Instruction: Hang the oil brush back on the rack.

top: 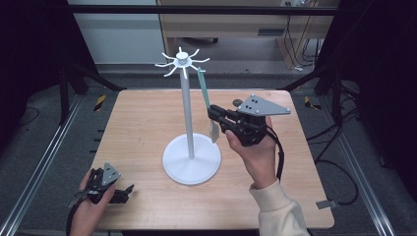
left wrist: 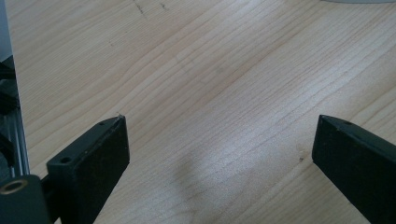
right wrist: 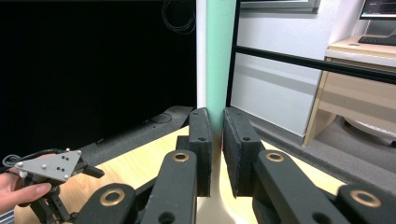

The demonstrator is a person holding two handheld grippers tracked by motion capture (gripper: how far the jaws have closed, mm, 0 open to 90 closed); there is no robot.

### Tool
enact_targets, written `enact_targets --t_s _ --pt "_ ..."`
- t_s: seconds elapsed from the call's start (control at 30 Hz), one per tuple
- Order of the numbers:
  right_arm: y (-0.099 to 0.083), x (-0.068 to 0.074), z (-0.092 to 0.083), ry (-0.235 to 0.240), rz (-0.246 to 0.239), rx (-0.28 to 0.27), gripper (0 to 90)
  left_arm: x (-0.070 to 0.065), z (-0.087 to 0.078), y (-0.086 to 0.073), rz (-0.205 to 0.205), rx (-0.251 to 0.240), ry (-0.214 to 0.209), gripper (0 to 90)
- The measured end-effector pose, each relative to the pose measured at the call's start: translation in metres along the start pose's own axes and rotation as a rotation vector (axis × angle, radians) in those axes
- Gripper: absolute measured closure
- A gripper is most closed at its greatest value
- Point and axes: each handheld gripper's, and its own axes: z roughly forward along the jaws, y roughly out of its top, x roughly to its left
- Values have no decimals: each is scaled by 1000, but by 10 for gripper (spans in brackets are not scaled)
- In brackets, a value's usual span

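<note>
Pale wood-grain table (top: 147,128) carries a white stand (top: 191,147): round base, thin pole, spoked hook crown. Right gripper (top: 212,115) is raised beside the pole, jaws pinched on a flat teal strip (top: 203,91) hanging from a hook, its lower end cream, maybe a spatula. Right gripper view shows the strip (right wrist: 219,60) sandwiched between matte black pads. Left gripper (top: 129,188) rests at the near-left corner; left gripper view shows jaws wide apart, holding nothing, over bare grain.

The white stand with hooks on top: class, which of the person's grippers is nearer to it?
Right. The right gripper is beside the white stand, jaws closed on a green strip hanging from a hook. The left gripper rests near the table's front left corner.
</note>
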Motion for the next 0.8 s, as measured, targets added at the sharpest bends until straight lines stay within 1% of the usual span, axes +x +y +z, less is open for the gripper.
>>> enact_targets --t_s 0.37,0.5,0.57,0.63,0.7,0.8 --pt "1 0 1 3 -1 3 824 0 0 0 1 1 2 36" --pt "1 -1 1 -1 -5 7 812 0 0 0 10 9 2 36" --pt "0 0 2 -3 -10 12 800 -1 0 0 5 3 0 36" --pt "0 2 1 -22 -24 20 778 -1 0 0 6 2 0 36" --pt "-1 2 1 -37 -28 29 736 -1 0 0 4 2 1 36" --pt "-1 1 0 -89 -28 63 612 0 0 0 4 2 1 36"
